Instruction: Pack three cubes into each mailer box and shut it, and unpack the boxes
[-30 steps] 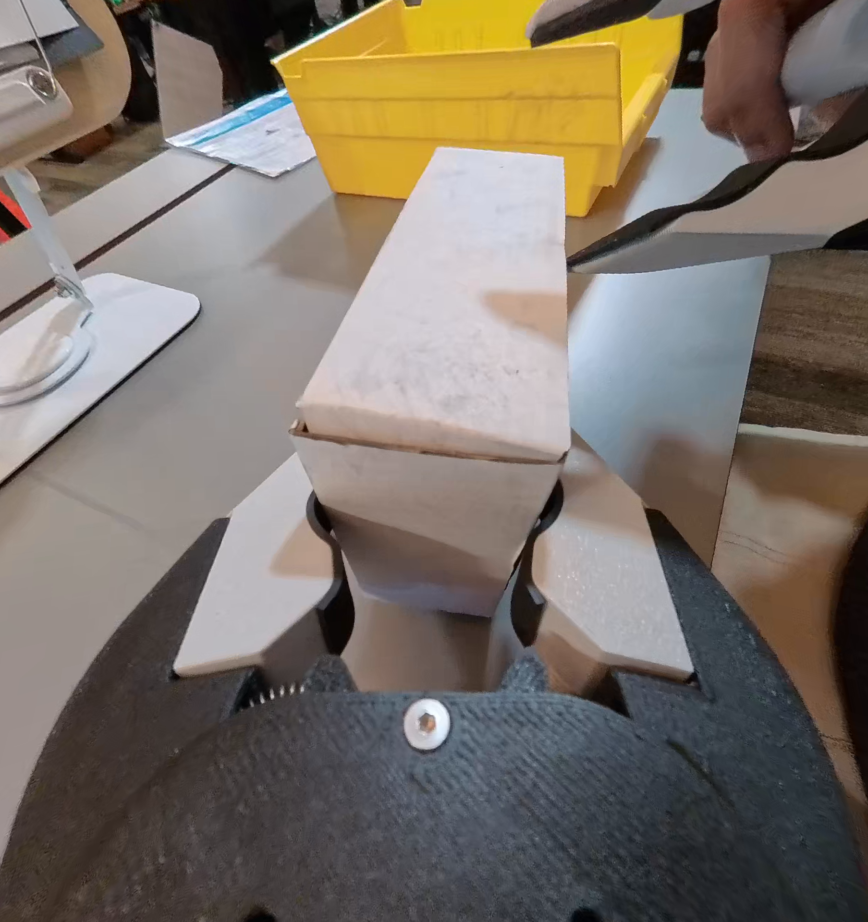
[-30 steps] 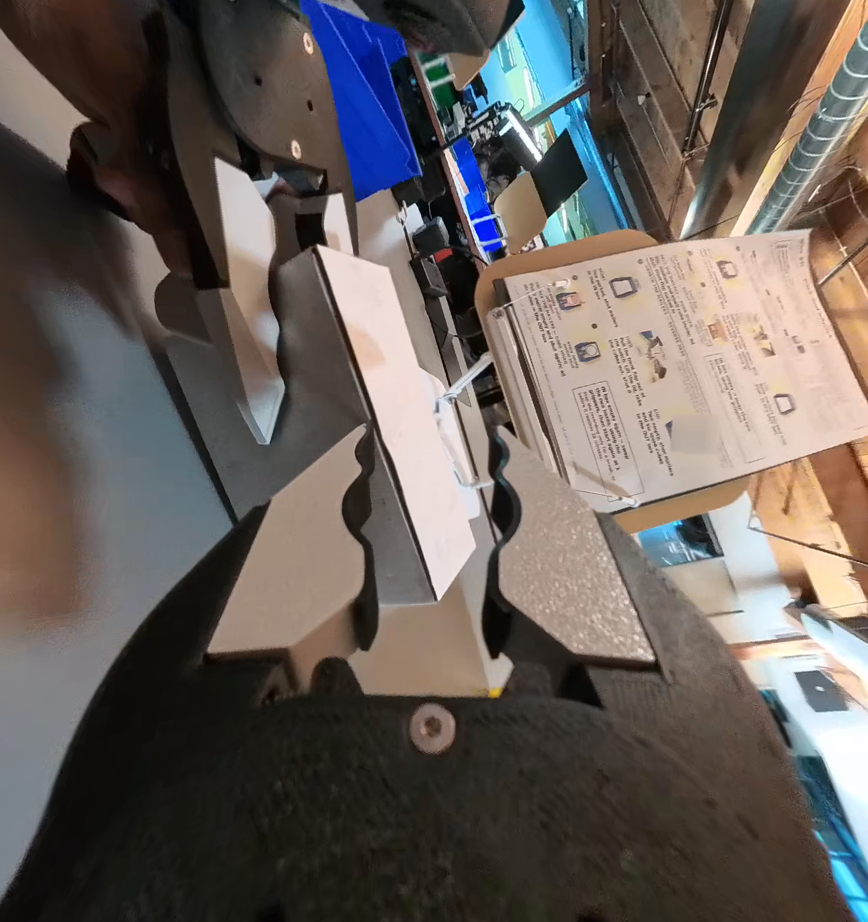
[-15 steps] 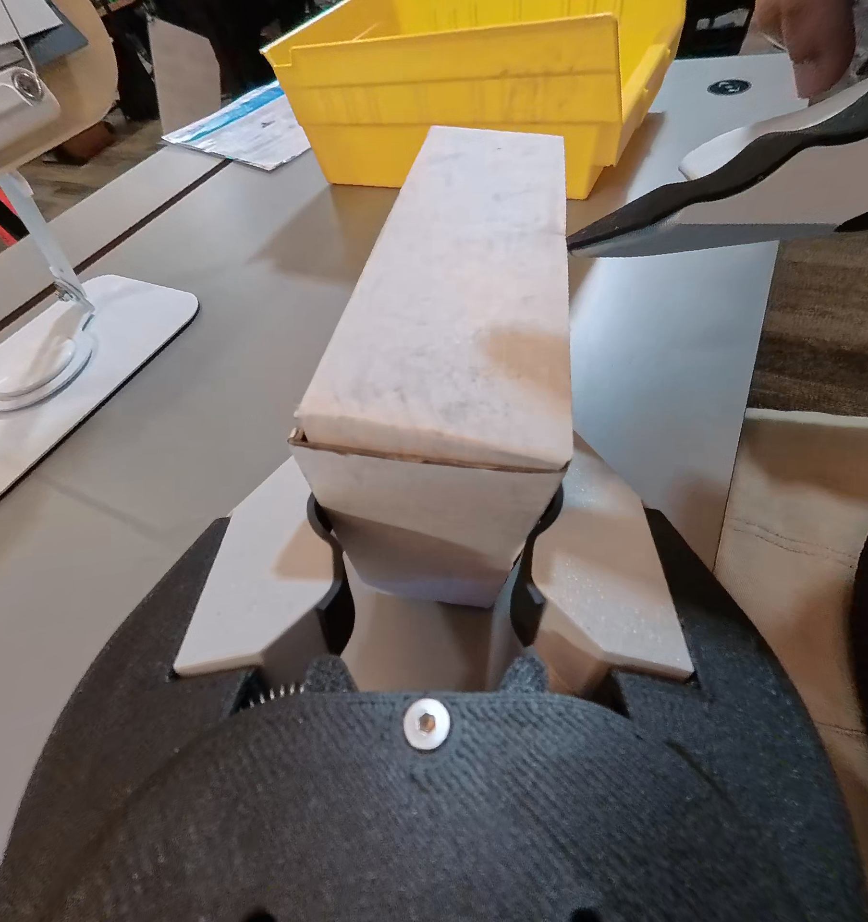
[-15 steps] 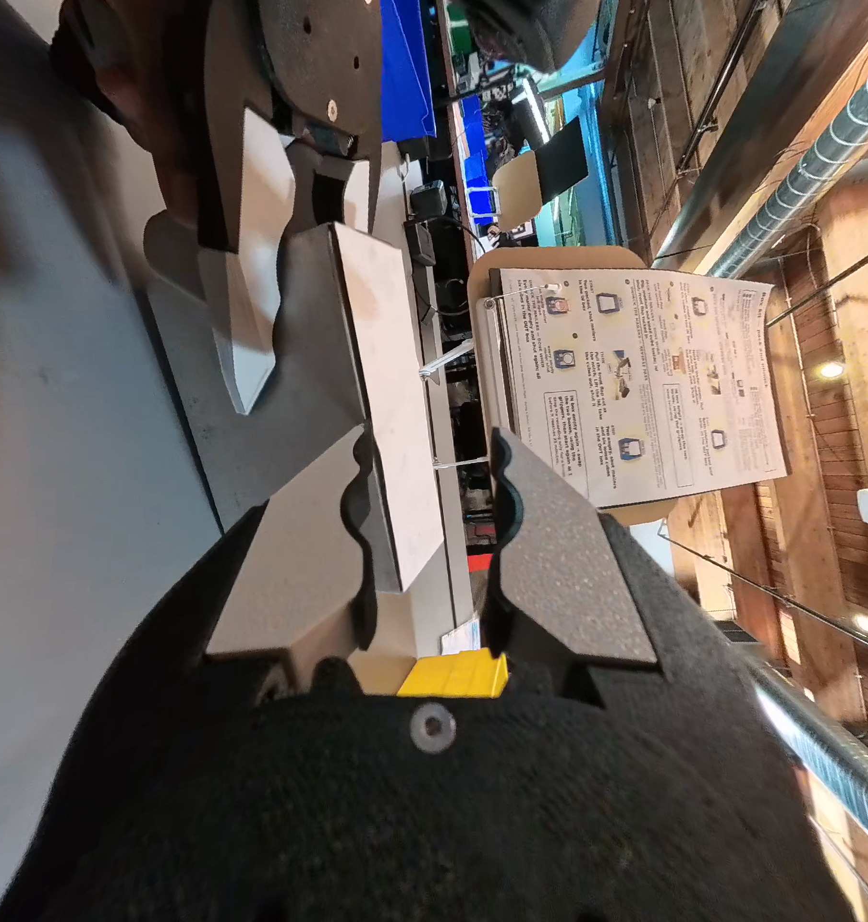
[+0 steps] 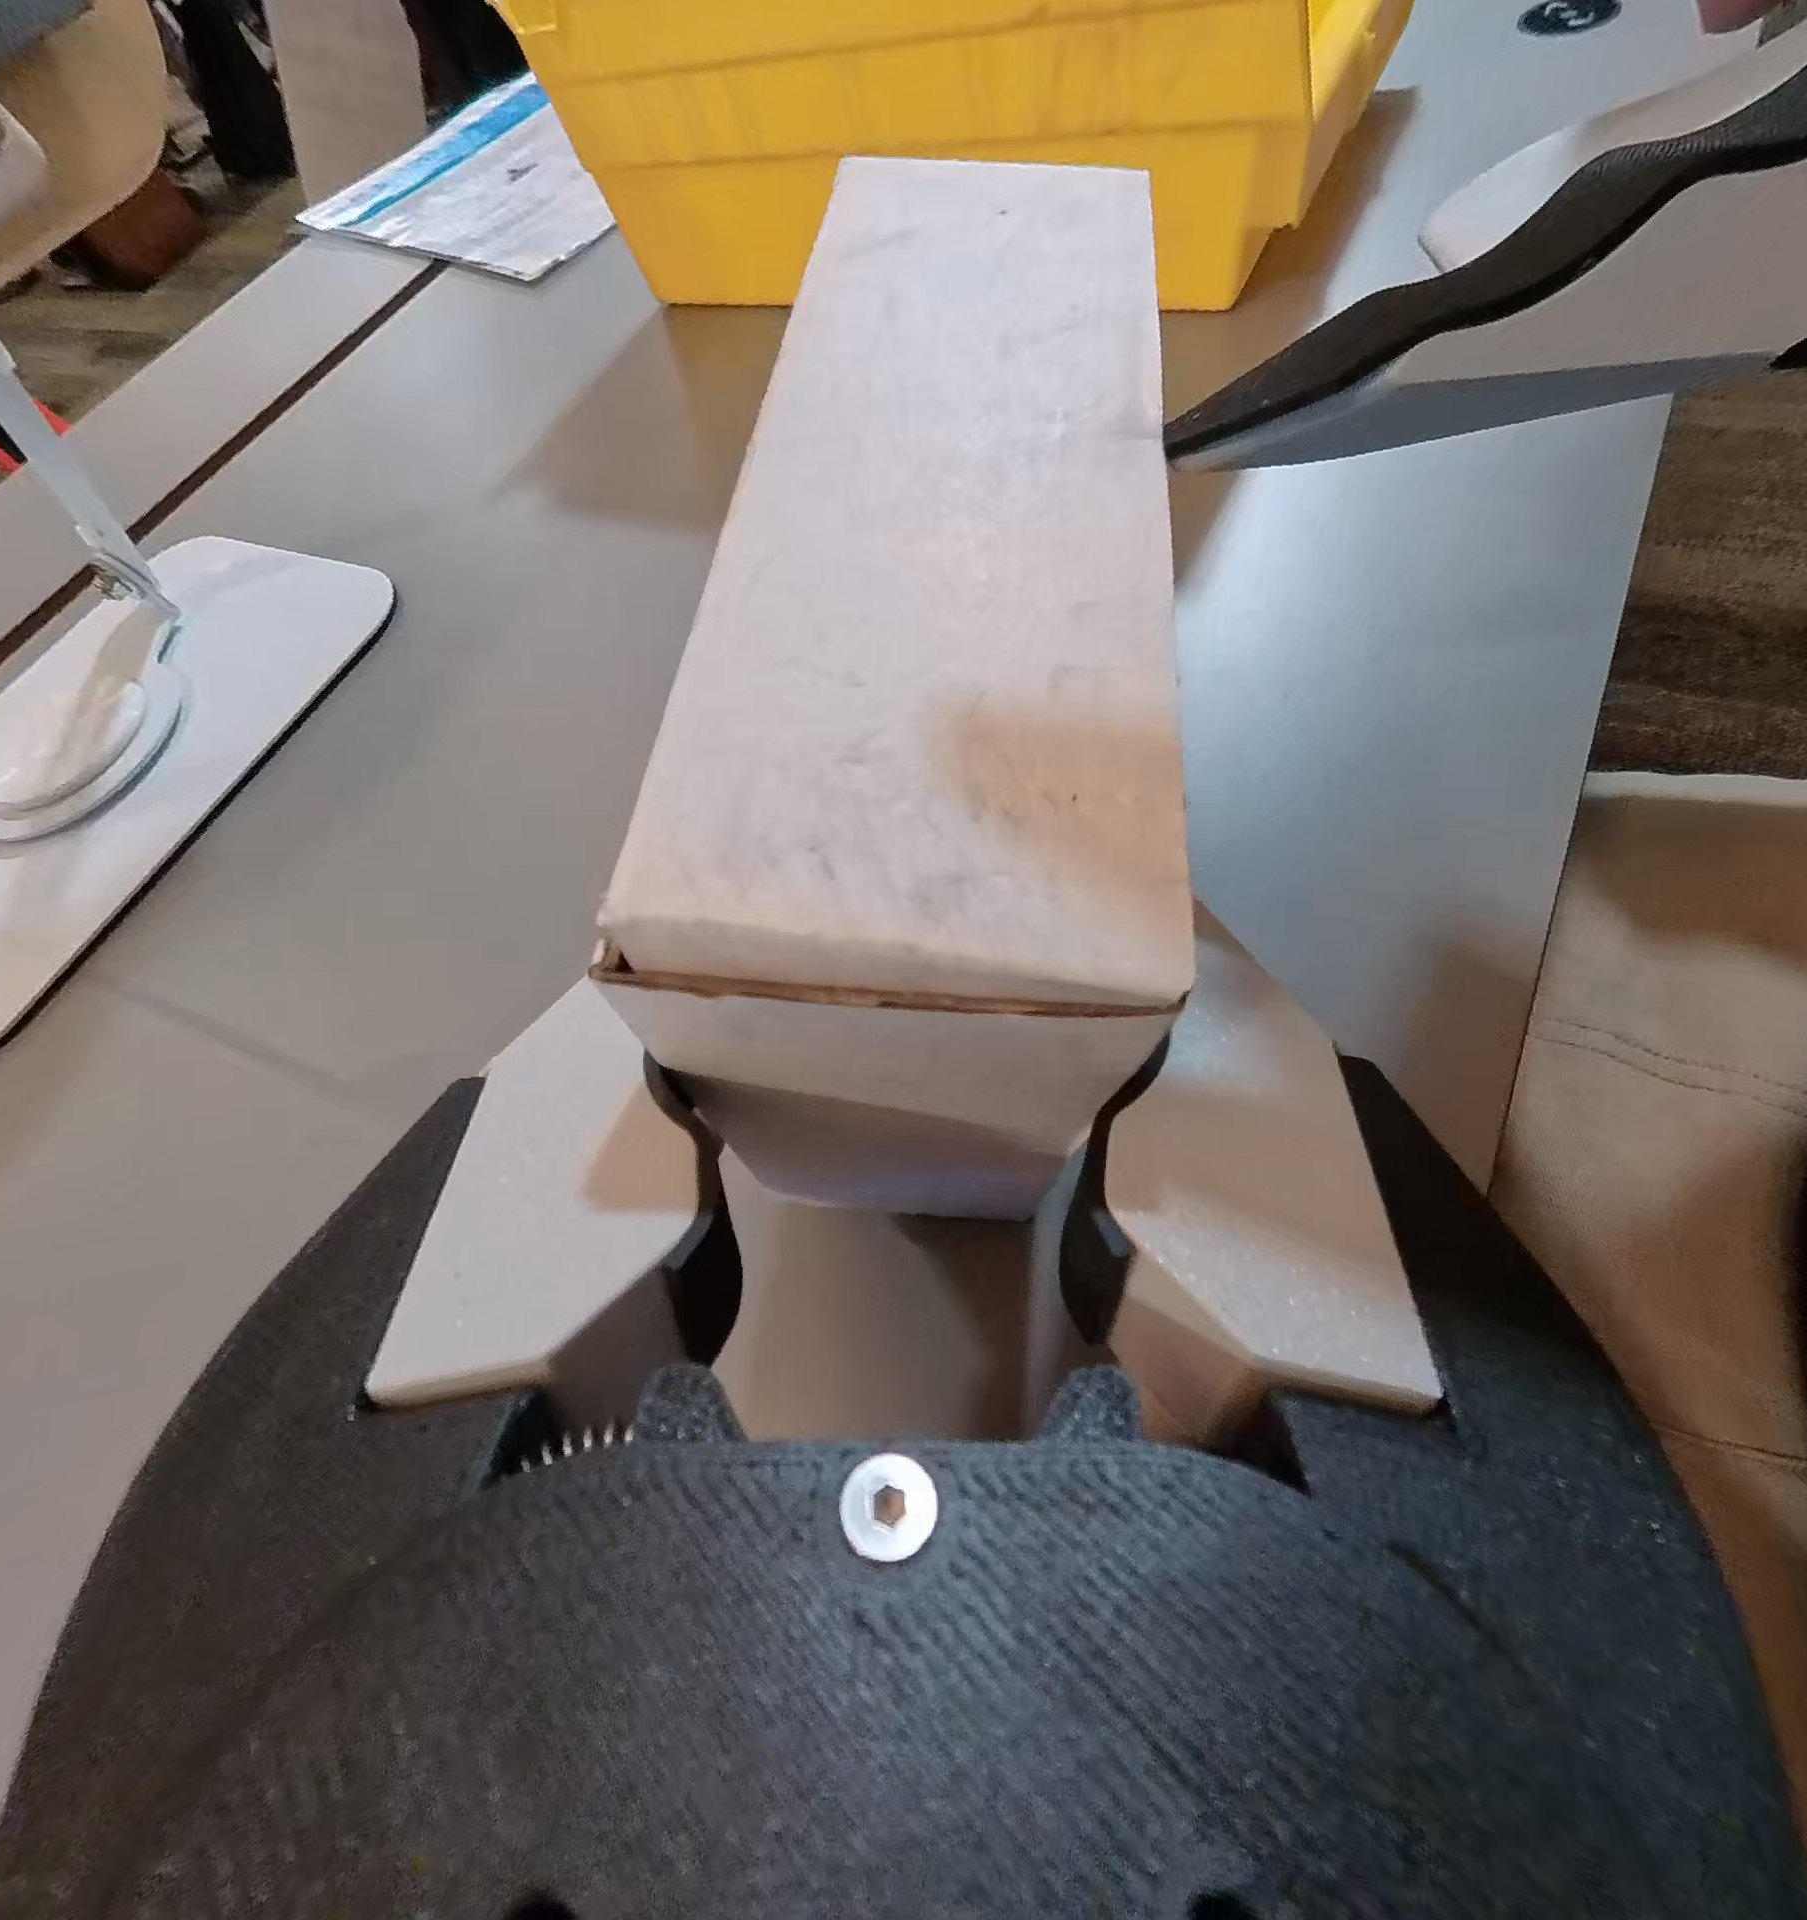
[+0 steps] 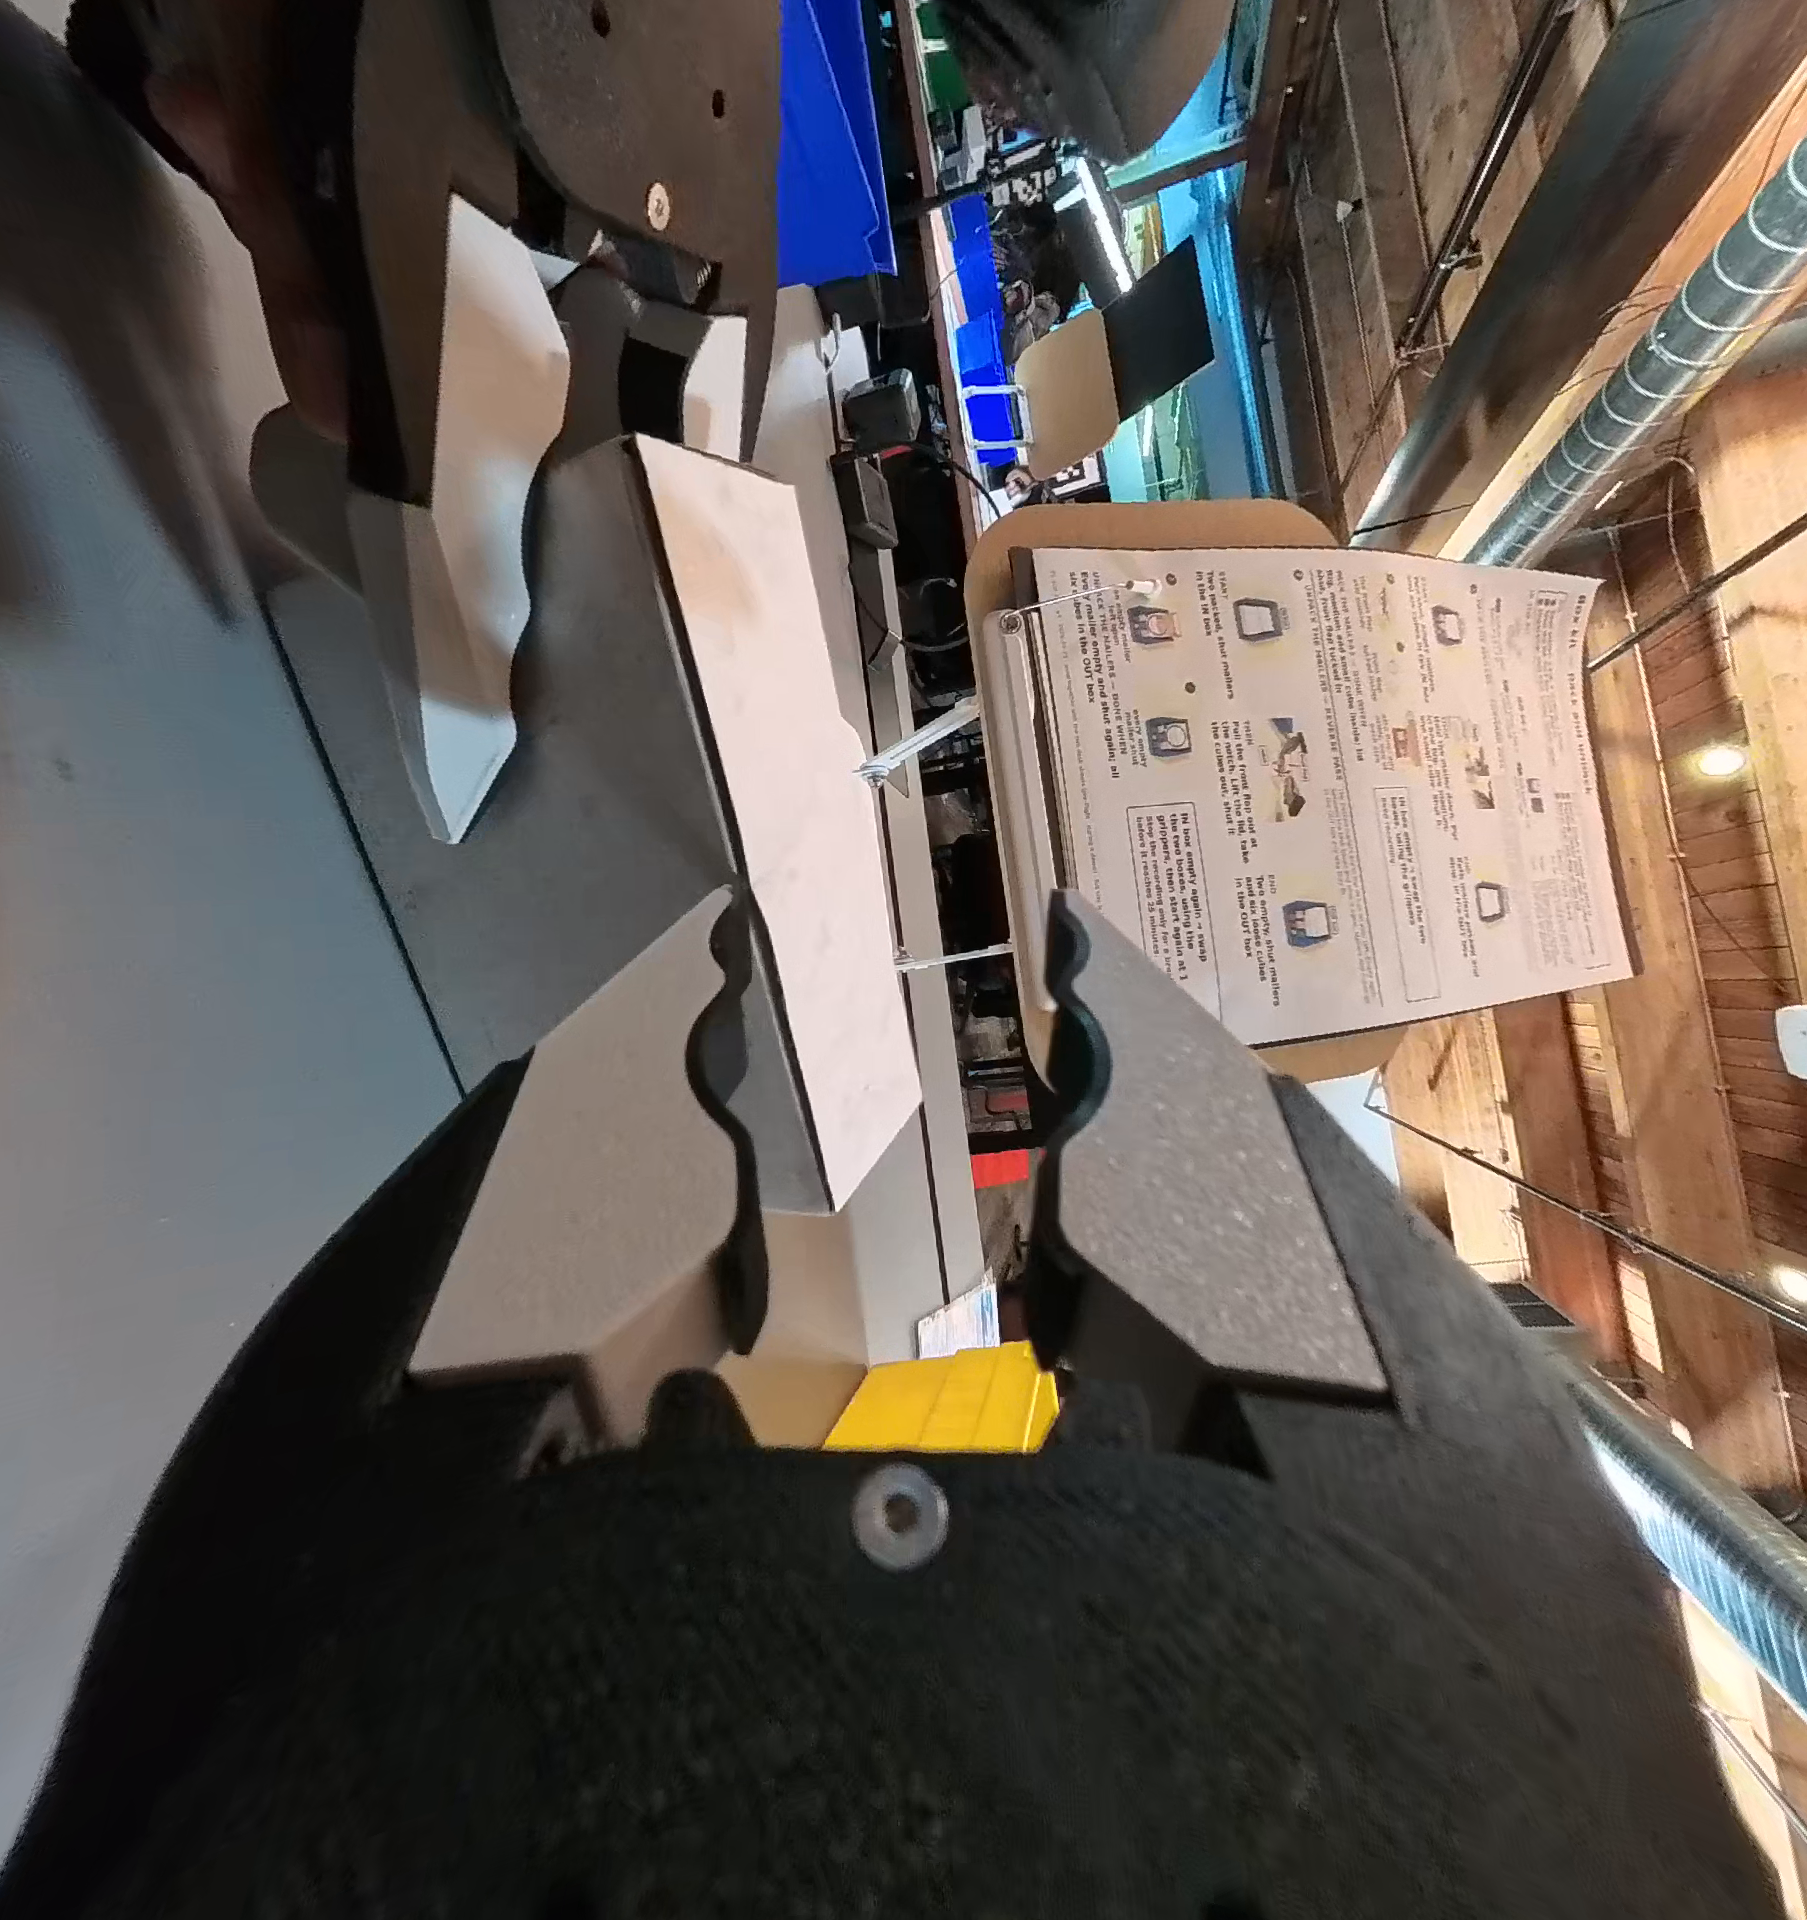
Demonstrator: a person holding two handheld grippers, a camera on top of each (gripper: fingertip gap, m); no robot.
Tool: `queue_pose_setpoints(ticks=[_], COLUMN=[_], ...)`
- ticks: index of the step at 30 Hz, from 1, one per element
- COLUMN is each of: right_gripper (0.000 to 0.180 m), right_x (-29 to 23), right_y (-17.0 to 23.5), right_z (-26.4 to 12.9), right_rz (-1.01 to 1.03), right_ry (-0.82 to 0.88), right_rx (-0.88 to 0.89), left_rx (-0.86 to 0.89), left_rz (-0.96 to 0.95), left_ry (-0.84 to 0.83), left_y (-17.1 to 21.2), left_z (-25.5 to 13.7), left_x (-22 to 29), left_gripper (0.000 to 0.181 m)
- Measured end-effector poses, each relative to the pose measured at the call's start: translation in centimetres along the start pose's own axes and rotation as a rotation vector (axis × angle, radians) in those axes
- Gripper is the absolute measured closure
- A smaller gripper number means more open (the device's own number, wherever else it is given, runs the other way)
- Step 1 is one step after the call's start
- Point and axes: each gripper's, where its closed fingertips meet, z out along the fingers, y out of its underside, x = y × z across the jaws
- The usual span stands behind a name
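A white mailer box (image 5: 920, 623) with its lid down is held lengthwise above the grey table (image 5: 359, 935). My left gripper (image 5: 909, 1081) is shut on the box's near end, one finger on each side. My right gripper (image 6: 888, 914) is open and turned on its side at the box's far end (image 6: 774, 779); its lower finger lies against the box's side and the other stands apart. In the left wrist view the right gripper (image 5: 1304, 332) reaches in from the right, one tip at the box's right edge. No cubes show.
A yellow bin (image 5: 930, 135) stands just beyond the box. A white stand base (image 5: 151, 675) lies at the left, and a printed sheet (image 5: 463, 197) lies behind it. An instruction sheet on a stand (image 6: 1346, 790) faces me. The table's right edge (image 5: 1553, 727) is close.
The box, still in my left gripper, has moved closer to the yellow bin. My right gripper has stayed open at the box's far end and rolled a little.
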Motion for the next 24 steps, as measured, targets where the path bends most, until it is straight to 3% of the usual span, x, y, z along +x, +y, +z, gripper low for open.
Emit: queue_pose_setpoints(ticks=[11, 18, 24], right_gripper=[0.115, 0.131, 0.129], right_x=[1.6, 0.0, -0.3], right_y=[0.0, 0.0, -0.1], right_z=[-0.1, 0.1, 0.1], right_rz=[0.112, 0.017, 0.017], right_ry=[0.079, 0.021, 0.003], right_rx=[0.023, 0.034, 0.036], left_rx=[-0.018, -0.008, -0.004], left_rz=[-0.007, -0.048, -0.061], left_ry=[0.009, 0.032, 0.044], left_y=[0.2, 0.3, 0.3], left_z=[0.0, 0.1, 0.1], left_x=[0.1, 0.1, 0.2], left_gripper=[0.106, 0.105, 0.105])
